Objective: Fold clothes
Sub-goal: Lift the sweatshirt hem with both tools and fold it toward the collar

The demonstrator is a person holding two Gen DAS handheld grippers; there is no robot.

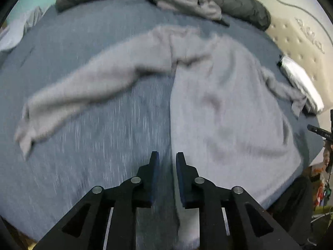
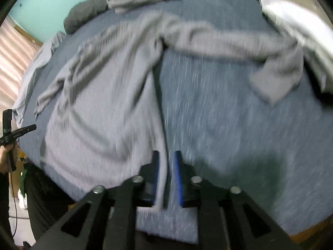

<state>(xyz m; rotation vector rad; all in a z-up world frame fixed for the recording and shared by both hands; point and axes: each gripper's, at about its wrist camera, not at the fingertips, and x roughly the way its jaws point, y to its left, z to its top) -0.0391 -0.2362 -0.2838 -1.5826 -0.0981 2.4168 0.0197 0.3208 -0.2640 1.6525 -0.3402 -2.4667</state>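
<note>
Left wrist view looks down on a bed (image 1: 87, 145) covered in a blue-grey sheet, with a light grey long-sleeved top (image 1: 224, 108) spread flat across the middle and right of the frame. One sleeve (image 1: 79, 95) runs out toward the left edge, and the whole picture is blurred. The left tool (image 1: 167, 160) sits at the bottom centre with its blue-padded jaws a little apart; the side edge of the top runs down between them, lying against the right pad, but the blur leaves it unclear whether the pads press on it. A dark grey duvet (image 1: 239, 2) is bunched along the upper edge with a crumpled grey garment (image 1: 183, 0) on it, and a folded white cloth (image 1: 301, 79) lies at the right by a tufted beige headboard (image 1: 295, 35).

In the right wrist view the top (image 2: 100, 114) fills the left half, its other sleeve (image 2: 229, 41) stretching to the upper right toward the white cloth (image 2: 295, 20). The right tool (image 2: 166, 160) stands at the bottom centre, jaws slightly parted, with a narrow strip of the top's edge hanging between the pads; a firm grip cannot be told. The other tool and the hand (image 2: 5, 156) holding it show at the left edge. No brand, label or writing can be read anywhere.
</note>
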